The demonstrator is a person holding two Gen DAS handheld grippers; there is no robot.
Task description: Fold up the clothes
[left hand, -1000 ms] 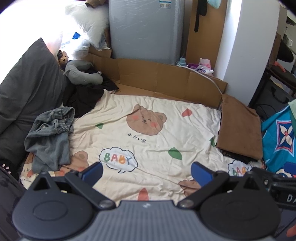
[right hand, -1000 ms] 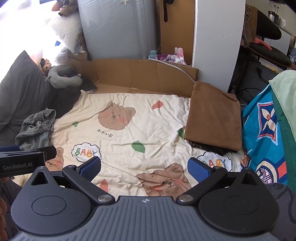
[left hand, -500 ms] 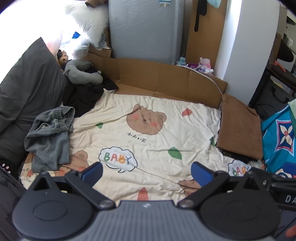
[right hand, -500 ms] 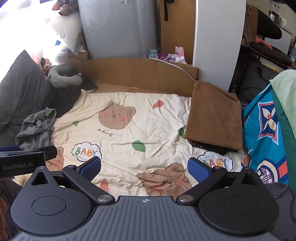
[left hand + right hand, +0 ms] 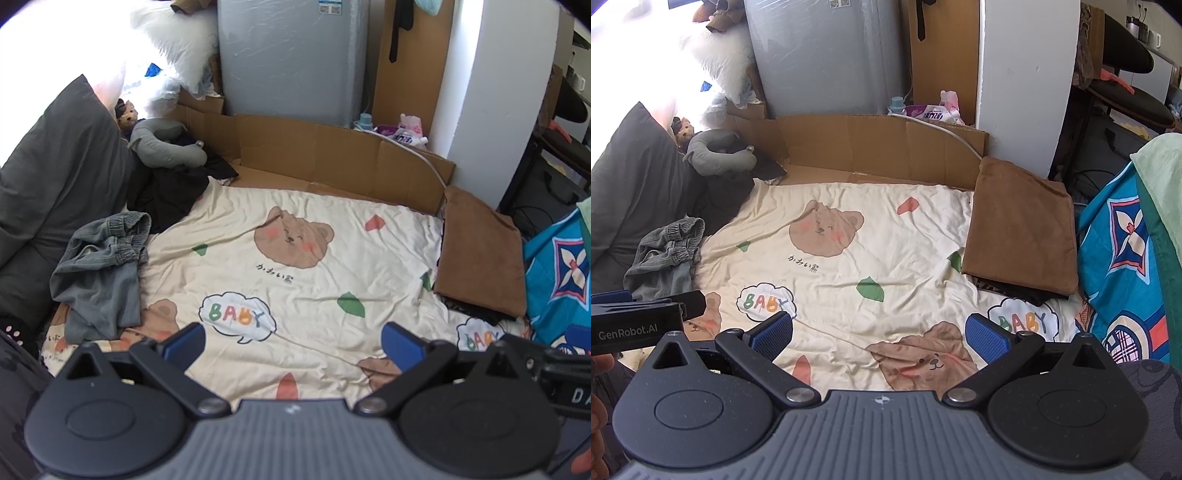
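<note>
Both the left hand-held gripper (image 5: 291, 345) and right hand-held gripper (image 5: 879, 334) hover spread and empty above the bed (image 5: 295, 280); the crumpled grey trousers (image 5: 101, 269) at its left edge likely need dragging to the middle and flattening first.

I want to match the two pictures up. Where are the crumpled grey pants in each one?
Left wrist view: the grey pants lie at the left, on the edge of the bear sheet, beside the dark pillow.
Right wrist view: the grey pants lie at the left edge, smaller, just above the other tool's black body.
Shared landmark: the folded brown cloth at the right in both.
</note>
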